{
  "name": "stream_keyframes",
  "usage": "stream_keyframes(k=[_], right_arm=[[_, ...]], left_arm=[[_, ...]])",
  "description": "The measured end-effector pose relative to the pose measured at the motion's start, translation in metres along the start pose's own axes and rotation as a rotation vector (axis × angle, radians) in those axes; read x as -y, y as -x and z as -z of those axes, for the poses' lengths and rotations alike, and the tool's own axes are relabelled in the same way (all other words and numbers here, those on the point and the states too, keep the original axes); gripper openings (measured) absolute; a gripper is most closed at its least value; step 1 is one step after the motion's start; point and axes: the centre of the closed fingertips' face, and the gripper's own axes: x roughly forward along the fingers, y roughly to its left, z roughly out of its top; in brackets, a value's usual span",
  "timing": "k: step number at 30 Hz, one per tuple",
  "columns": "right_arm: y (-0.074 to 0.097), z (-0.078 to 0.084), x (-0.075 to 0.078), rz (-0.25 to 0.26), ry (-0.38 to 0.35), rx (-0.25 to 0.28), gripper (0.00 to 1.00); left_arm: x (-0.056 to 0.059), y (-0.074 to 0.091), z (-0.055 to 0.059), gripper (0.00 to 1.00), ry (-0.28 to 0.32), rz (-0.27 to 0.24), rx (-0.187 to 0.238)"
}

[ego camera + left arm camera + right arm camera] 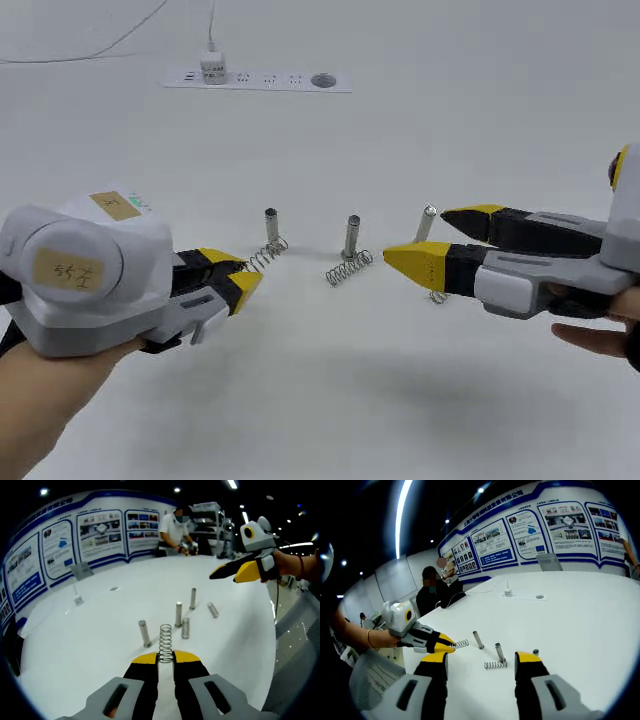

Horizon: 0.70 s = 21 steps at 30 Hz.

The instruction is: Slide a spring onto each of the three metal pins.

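left gripper (165, 656) nearest, jaws clamped on the bottom end of held spring (165, 639), which pokes out unsupported toward left pin (144, 632). in the head view the free end sits low beside that pin's base, not over the top; can't tell if it touches. no spring is on any pin yet.

risks, as i judge them:
- grip is on one end only, so the coil can bend or flick sideways when it meets the pin top, miss the bore and pop out of the jaws.
- the free end is below the pin top. it needs a lift and a re-aim; pushing from here would just shove the pin or buckle the spring.
- squeezing harder could crush the end coils so they won't pass over the pin.

third spring (438, 296) lies on the table (320, 400) just under the right gripper (482, 657), whose jaws are wide apart and hold nothing. a low sweep there could roll it off.

loose spring (348, 268) lies on its side against the foot of middle pin (352, 235); it sits between the two grippers, easy to knock.

right pin (427, 222) is close to the right gripper's upper jaw and looks slightly leaned in the head view; a bump could tip it.

power strip (258, 78) far back, well apart, no issue.
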Motion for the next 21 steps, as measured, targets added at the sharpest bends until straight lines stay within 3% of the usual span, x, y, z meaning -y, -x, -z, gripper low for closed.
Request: stream_keyframes(k=[11,15,21], right_arm=[[-0.006,-0.011,-0.025,-0.089,-0.023,0.018,0.50],[-0.008,-0.014,-0.035,-0.131,-0.047,0.026,0.48],[-0.011,-0.018,-0.047,-0.184,-0.104,0.041,0.42]], left_arm=[[0.025,0.016,-0.032,0.10,0.070,0.062,0.141],[0.034,0.020,-0.039,0.10,0.105,0.096,0.187],[0.044,0.024,-0.045,0.10,0.109,0.135,0.218]])
